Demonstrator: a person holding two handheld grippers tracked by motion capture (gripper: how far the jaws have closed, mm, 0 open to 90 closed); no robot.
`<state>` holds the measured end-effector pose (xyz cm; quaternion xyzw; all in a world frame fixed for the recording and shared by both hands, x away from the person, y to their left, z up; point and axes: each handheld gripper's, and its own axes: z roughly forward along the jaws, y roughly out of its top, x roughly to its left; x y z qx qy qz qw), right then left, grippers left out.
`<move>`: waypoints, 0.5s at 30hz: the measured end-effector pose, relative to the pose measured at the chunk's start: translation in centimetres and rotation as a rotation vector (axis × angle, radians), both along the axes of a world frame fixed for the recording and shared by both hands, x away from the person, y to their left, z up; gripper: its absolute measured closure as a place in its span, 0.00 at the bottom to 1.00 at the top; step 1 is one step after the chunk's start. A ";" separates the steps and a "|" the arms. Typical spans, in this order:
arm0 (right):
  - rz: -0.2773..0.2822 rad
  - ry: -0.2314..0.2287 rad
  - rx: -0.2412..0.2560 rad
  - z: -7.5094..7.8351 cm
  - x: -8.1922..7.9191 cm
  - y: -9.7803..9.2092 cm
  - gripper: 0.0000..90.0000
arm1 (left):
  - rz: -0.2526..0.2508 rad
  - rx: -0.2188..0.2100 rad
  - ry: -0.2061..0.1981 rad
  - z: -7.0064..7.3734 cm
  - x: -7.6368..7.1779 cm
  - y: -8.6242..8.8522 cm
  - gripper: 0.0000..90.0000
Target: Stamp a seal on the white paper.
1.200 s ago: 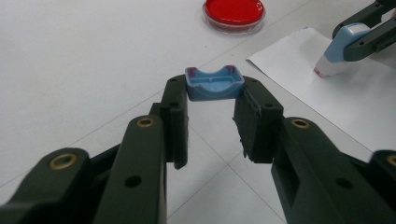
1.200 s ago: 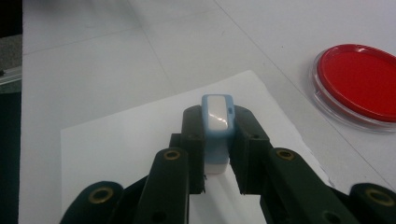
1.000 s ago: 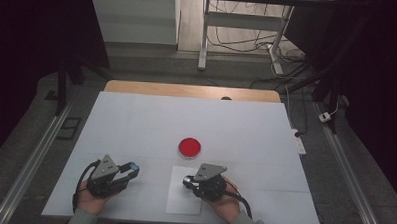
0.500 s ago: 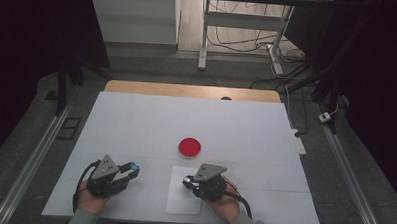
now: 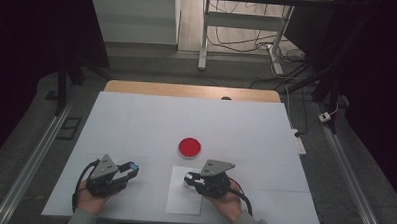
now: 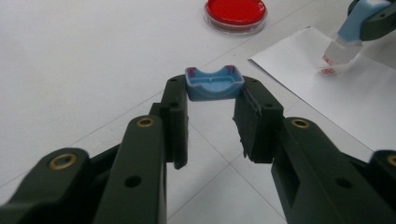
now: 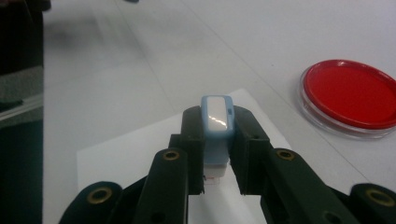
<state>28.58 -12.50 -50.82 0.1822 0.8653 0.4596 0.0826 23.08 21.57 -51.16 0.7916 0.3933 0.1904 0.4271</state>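
My left gripper [image 6: 212,100] is shut on a small blue cap [image 6: 214,83], held just above the white table at the near left [image 5: 131,167]. My right gripper [image 7: 216,122] is shut on a blue stamp-like body [image 7: 216,126] with its lower end down on a white paper sheet [image 5: 183,201]. From the left gripper view, that blue body [image 6: 348,39] touches the sheet [image 6: 345,107] next to a small red mark [image 6: 329,71]. A round red dish [image 5: 190,147] lies just beyond the sheet.
The white table top [image 5: 136,125] stretches bare to the far side, ending in a wooden edge [image 5: 187,90]. Metal rails [image 5: 29,161] run along both sides of the table. Cables and a table leg stand on the floor beyond.
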 end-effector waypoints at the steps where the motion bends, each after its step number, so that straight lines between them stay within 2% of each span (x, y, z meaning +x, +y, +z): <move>1: -0.004 -0.001 0.005 0.1 0.0 -0.1 0.84 | 0.000 0.000 0.000 0.0 0.0 0.0 0.73; 15: -0.012 -0.020 0.044 1.2 -0.2 -0.4 0.84 | -0.002 0.002 0.000 0.0 0.0 -0.1 0.73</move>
